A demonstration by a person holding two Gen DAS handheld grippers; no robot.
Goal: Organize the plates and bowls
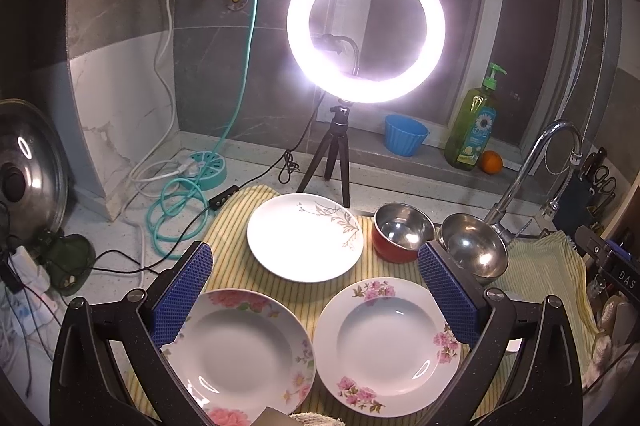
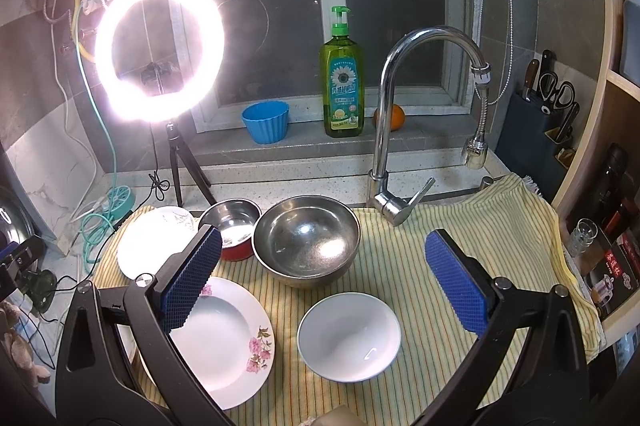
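Over the striped cloth point(image 2: 460, 226), both grippers, left point(image 1: 316, 290) and right point(image 2: 324, 278), are hovering wide open, holding nothing, so sorting is just starting and stacking the flowered plates point(image 1: 386, 346) probably comes next.

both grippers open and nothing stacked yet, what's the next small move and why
Probably lower the left gripper onto the near rim of the pink-flower plate and close on it, to stack it on the matching rose plate beside it. Both lie flat, side by side on the striped cloth, and that rim sits between the open fingers. The right gripper hangs open over the white bowl.
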